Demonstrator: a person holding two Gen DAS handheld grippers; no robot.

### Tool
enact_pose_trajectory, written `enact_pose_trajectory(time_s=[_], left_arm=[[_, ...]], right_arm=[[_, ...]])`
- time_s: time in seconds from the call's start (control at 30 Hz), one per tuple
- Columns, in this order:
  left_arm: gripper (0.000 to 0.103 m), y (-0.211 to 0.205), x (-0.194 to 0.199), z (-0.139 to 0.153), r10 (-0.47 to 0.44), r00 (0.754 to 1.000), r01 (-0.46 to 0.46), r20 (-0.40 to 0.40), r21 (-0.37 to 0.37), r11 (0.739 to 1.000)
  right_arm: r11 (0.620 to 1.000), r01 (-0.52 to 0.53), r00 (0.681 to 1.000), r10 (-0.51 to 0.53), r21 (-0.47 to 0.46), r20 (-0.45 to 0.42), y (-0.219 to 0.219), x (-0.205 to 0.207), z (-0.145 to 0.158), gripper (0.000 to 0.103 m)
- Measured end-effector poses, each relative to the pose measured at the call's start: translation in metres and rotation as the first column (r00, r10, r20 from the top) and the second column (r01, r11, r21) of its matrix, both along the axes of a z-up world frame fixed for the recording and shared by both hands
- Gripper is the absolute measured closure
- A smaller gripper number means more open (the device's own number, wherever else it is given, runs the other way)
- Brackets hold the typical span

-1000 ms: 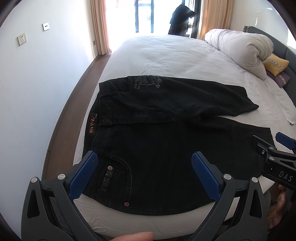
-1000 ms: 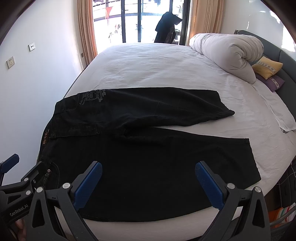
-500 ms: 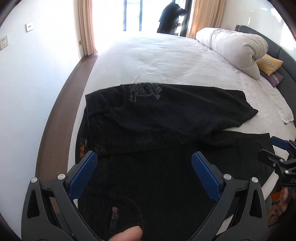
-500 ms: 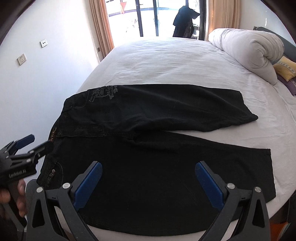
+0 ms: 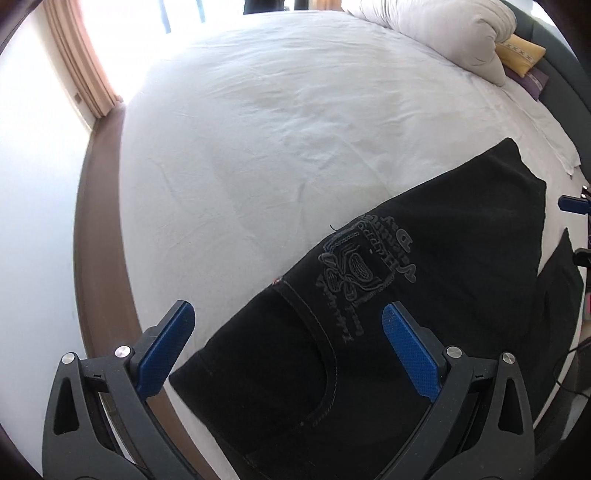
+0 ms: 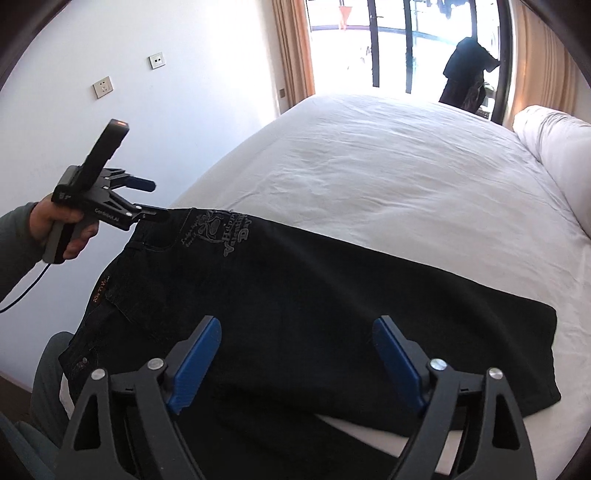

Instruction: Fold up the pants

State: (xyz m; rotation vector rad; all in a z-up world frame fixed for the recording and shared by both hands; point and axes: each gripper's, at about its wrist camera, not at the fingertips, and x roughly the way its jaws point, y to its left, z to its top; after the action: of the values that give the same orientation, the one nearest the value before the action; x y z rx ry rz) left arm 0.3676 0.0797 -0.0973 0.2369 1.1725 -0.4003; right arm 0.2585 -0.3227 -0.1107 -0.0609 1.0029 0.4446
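Pants [image 6: 295, 295] w/ "Day" print

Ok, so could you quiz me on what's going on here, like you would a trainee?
1. True or false: the black pants lie on the white bed.
2. The yellow pillow sits: A on the pants, B beside the rolled duvet, C across the printed logo.
3. Fill in: the left gripper and the right gripper both have their jaws ____.

Key: 1 true; 2 B; 3 open.
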Motion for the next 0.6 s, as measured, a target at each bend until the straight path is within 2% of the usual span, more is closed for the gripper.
enact_pose_trajectory(time_s=[0.07, 0.23, 0.27, 0.4, 0.47, 0.5, 0.53, 0.6], left_arm=[[0.0, -0.004, 0.017, -0.013, -0.047, 0.998, 0.047, -0.046, -0.016, 0.999], [0.017, -0.024, 0.039, -0.044, -0.159, 0.979, 0.166, -0.126, 0.045, 0.985], [0.018, -0.029, 0.041, -0.05, -0.174, 0.975, 0.182, -0.137, 0.052, 0.982], [0.018, -0.033, 0.05, -0.065, -0.184, 0.964, 0.198, -0.19, 0.055, 0.979], [0.023, -0.032, 0.049, -0.068, -0.198, 0.962, 0.21, -0.189, 0.047, 0.976], [0.037, -0.031, 0.047, -0.067, -0.206, 0.96, 0.216, -0.189, 0.035, 0.976], [0.058, -0.031, 0.044, -0.066, -0.208, 0.961, 0.216, -0.181, 0.024, 0.976], [0.074, -0.035, 0.035, -0.063, -0.221, 0.962, 0.227, -0.162, 0.018, 0.974]], right_arm=[[0.999, -0.036, 0.999, 0.036, 0.006, -0.019, -0.001, 0.019, -0.007, 0.027], [0.993, -0.116, 0.991, 0.118, 0.037, -0.056, -0.002, 0.051, -0.024, 0.031], [0.991, -0.128, 0.99, 0.13, 0.042, -0.062, 0.0, 0.056, -0.027, 0.032], [0.983, -0.179, 0.979, 0.181, 0.032, -0.089, 0.01, 0.078, -0.042, 0.036], [0.976, -0.215, 0.97, 0.217, 0.026, -0.108, 0.018, 0.089, -0.049, 0.037], [0.971, -0.237, 0.965, 0.237, 0.015, -0.116, 0.023, 0.094, -0.052, 0.039], [0.967, -0.255, 0.959, 0.254, 0.003, -0.125, 0.026, 0.098, -0.055, 0.04], [0.958, -0.285, 0.949, 0.28, -0.014, -0.146, 0.034, 0.11, -0.064, 0.042]])
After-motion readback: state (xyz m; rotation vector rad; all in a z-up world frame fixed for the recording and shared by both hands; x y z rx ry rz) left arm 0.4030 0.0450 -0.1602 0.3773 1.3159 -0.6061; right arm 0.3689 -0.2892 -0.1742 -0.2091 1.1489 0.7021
